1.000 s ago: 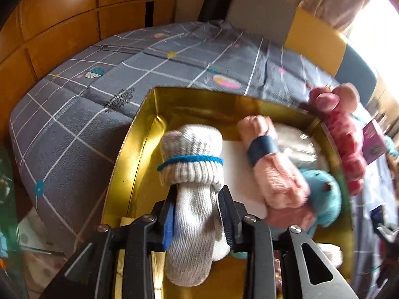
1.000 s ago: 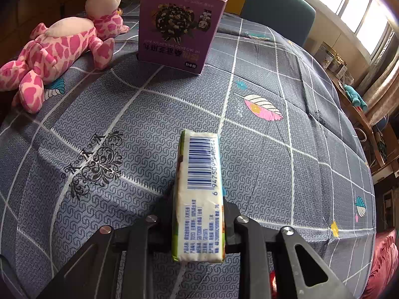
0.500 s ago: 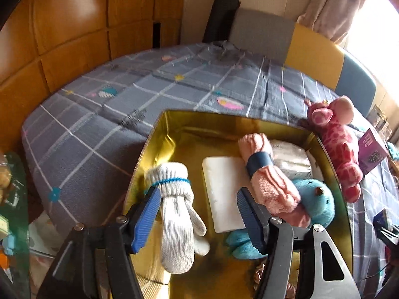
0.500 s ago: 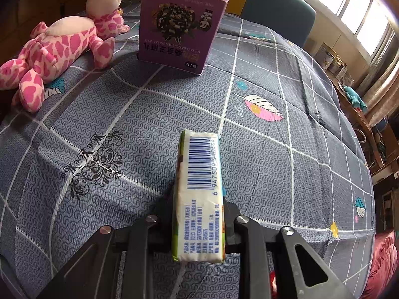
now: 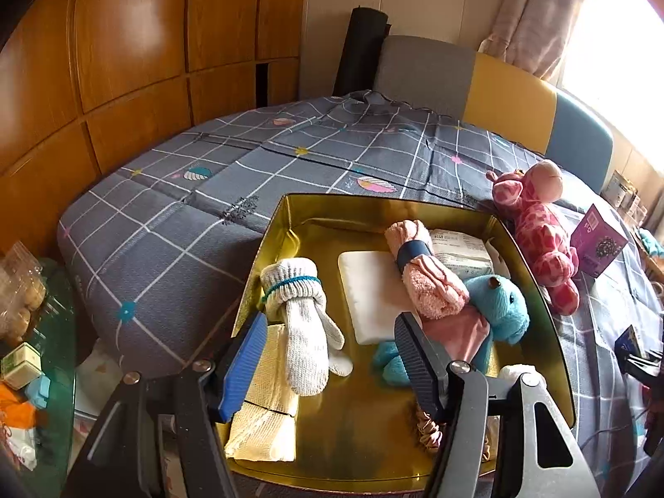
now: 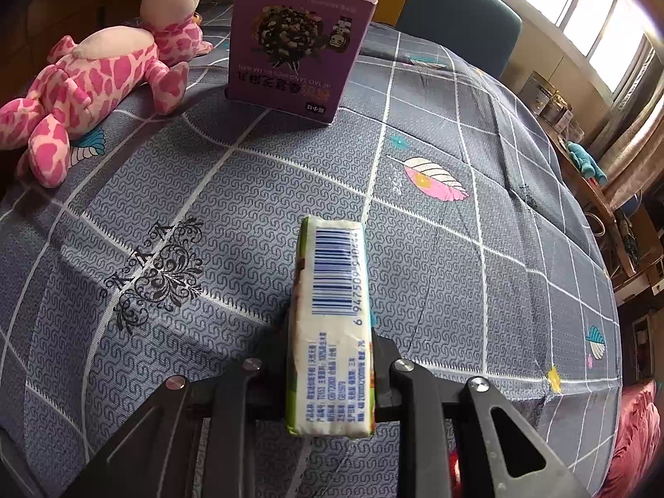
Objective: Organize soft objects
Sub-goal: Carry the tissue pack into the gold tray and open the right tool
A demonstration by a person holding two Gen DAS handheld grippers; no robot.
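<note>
A gold tin tray (image 5: 373, 427) lies on the grey checked cloth. In it lie a white knit mitten (image 5: 301, 328), a white pad (image 5: 369, 290), a pink rolled towel (image 5: 427, 274), a blue plush toy (image 5: 498, 303) and a cream cloth (image 5: 265, 411). My left gripper (image 5: 328, 352) hangs open above the tray's near end, clear of the mitten. In the right wrist view my right gripper (image 6: 332, 328) is shut on a tissue pack (image 6: 332, 323) held over the cloth. A pink spotted plush giraffe (image 6: 95, 83) (image 5: 539, 228) lies beside the tray.
A purple box (image 6: 294, 41) (image 5: 597, 240) stands upright on the cloth past the giraffe. Chairs in grey, yellow and blue (image 5: 498, 87) line the far side. A glass side table (image 5: 37, 352) with small items sits at the left. Wooden panels (image 5: 124, 62) back the scene.
My left gripper opened and let go of the white mitten, which now lies in the tray, then drew back and up. The right gripper kept still with the tissue pack.
</note>
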